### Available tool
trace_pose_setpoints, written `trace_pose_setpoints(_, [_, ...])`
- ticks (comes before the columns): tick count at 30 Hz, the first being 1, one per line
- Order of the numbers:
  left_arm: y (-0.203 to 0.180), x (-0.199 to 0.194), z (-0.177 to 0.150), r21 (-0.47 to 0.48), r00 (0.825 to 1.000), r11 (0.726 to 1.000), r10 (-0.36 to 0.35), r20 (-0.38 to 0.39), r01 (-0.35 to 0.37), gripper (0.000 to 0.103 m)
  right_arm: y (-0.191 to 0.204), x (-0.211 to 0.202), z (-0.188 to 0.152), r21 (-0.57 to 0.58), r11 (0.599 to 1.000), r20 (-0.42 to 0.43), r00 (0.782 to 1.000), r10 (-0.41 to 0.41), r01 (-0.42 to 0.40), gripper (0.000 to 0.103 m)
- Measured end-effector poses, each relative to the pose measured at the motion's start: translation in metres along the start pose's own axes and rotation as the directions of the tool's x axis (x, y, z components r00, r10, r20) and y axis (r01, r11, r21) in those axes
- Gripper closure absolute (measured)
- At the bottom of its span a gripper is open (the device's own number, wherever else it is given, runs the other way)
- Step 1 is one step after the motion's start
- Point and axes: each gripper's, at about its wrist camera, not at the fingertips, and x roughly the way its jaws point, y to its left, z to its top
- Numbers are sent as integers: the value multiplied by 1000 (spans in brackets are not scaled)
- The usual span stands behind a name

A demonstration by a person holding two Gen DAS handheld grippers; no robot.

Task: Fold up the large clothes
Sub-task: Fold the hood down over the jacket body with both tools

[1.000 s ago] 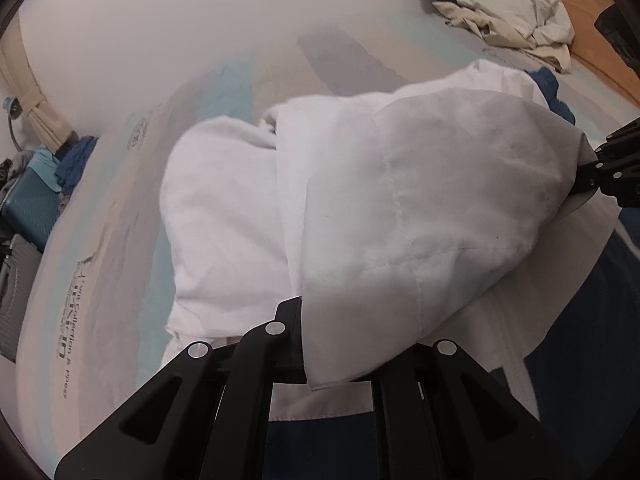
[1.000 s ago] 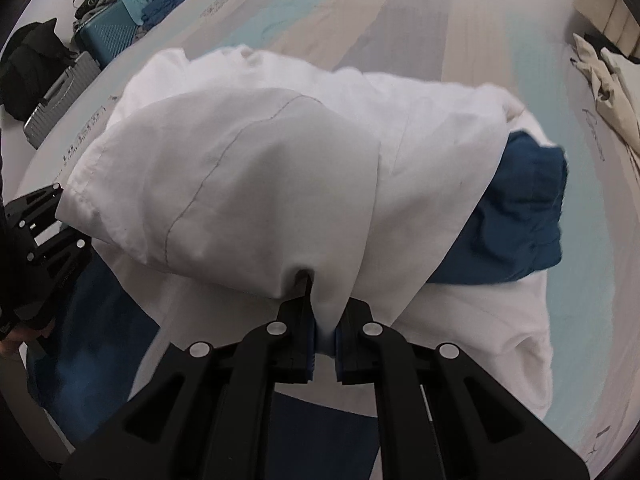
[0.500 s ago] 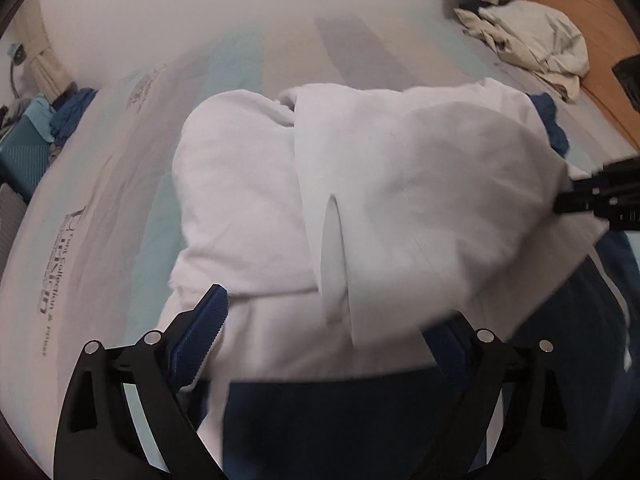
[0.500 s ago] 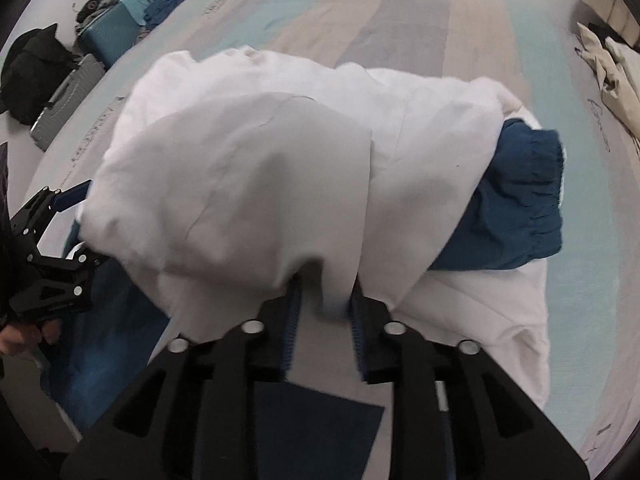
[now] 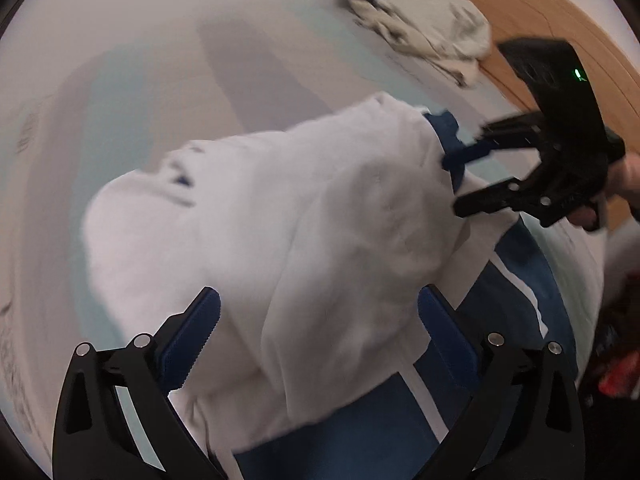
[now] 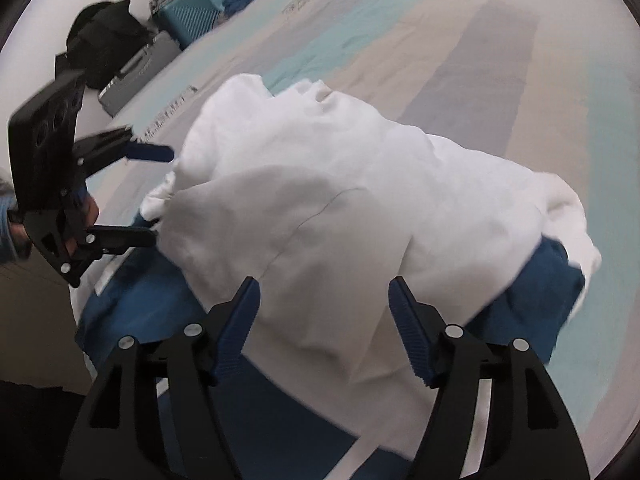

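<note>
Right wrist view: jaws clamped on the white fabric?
No, the right gripper jaws stand apart, pads off the white garment lying on the bed below.

White-and-blue garment (image 6: 340, 208) folded on bed

bed: striped sheet (image 6: 460, 72) | floor: teal suitcase (image 6: 192, 20) | headboard: wood (image 5: 532, 12)

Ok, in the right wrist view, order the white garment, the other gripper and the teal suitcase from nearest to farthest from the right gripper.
1. White garment, just ahead of the open right gripper.
2. Left gripper, at the left edge.
3. Teal suitcase, far upper left, beyond the bed.
</note>
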Motion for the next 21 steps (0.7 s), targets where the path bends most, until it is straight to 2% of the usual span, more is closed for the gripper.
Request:
trace_pose_setpoints(4, [18,37,19,-15,989,993,-119,-91,118,8,-15,19,13,38,998,-47,998,49,-47,39])
trace_pose_setpoints(6, [23,50,23,-22,981,989,-148,-127,147,20,-20,27,17,56,996,-57,996,65,-62,39])
trace_pose_setpoints(8, [18,61,23,20,976,989,-143,-167,149,39,-25,32,19,84,995,-55,997,57,-53,41])
trace_pose_setpoints(11, [9,67,21,65,979,990,-110,-172,123,57,-29,35,20,130,990,-39,997,61,-55,42])
trace_pose_setpoints(14, [6,70,20,49,983,994,-90,-162,99,65,-27,42,18,128,991,-58,997,42,-35,42])
trace_pose_setpoints(15, [5,72,21,50,984,995,-78,-161,87,66,-26,43,18,136,990,-63,997,46,-37,46])
trace_pose_setpoints(17, [2,73,20,38,986,998,-42,-162,49,78,-23,43,16,137,990,-71,997,26,-16,65])
trace_pose_setpoints(18, [0,72,20,28,987,999,-32,-157,37,80,-22,43,15,145,989,-68,997,25,-15,77])
trace_pose_setpoints(20, [-4,71,18,20,987,1000,-10,-158,14,91,-19,42,14,160,987,-58,998,23,-13,86])
trace_pose_setpoints(21, [-5,69,18,19,988,1000,-2,-157,5,93,-17,41,14,169,985,-50,998,23,-14,92])
